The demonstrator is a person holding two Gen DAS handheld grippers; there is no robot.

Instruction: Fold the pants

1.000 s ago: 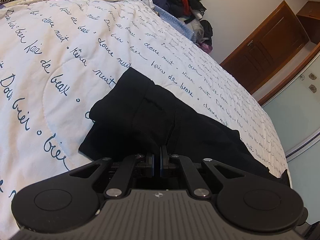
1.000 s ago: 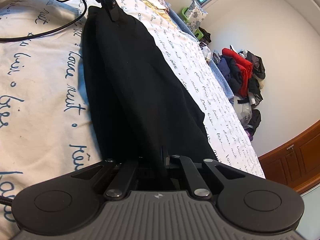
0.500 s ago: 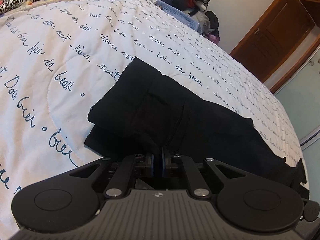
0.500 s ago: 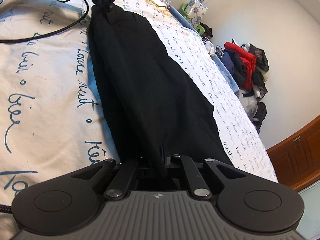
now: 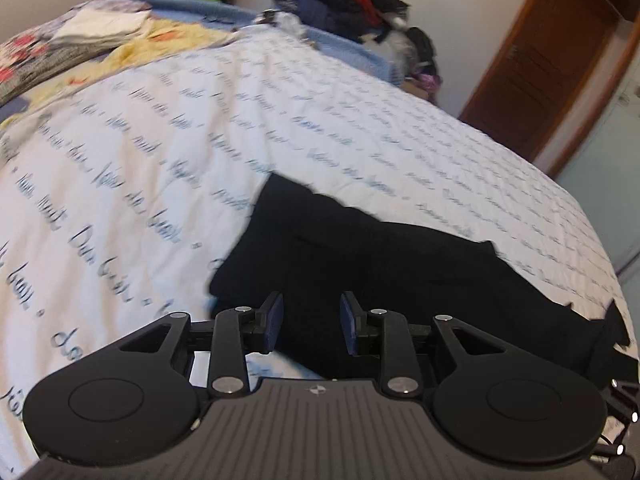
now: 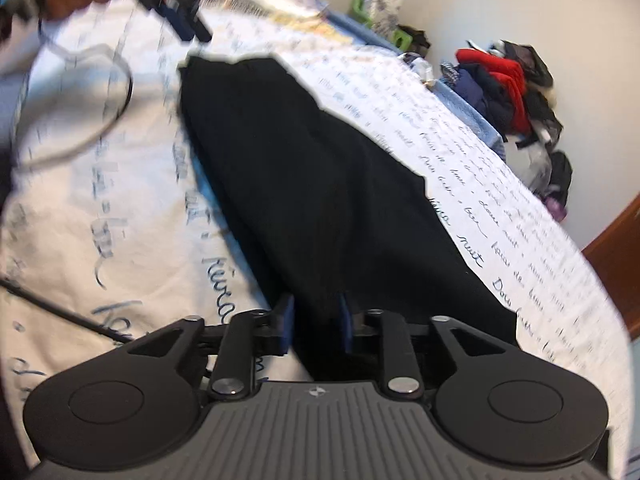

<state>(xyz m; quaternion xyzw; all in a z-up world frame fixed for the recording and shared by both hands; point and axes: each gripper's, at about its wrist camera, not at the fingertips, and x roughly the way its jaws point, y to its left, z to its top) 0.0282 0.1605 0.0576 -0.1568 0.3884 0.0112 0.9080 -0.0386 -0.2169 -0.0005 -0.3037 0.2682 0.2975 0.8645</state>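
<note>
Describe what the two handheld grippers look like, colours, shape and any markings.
Both match. The left gripper and right gripper have a ribbed grey body bearing a small round emblem, two black round lobes, and black link bars with silver pivot pins. Their fingers carry dark blue pads. A thin black cable trails over the bedspread beside the right one.

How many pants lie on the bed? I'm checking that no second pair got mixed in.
1. The black pants lie along the white quilt, in front of both grippers. Others may sit unseen in the clothes heap by the wall.

Soft even daylight; heavy motion blur, fisheye bending at edges
</note>
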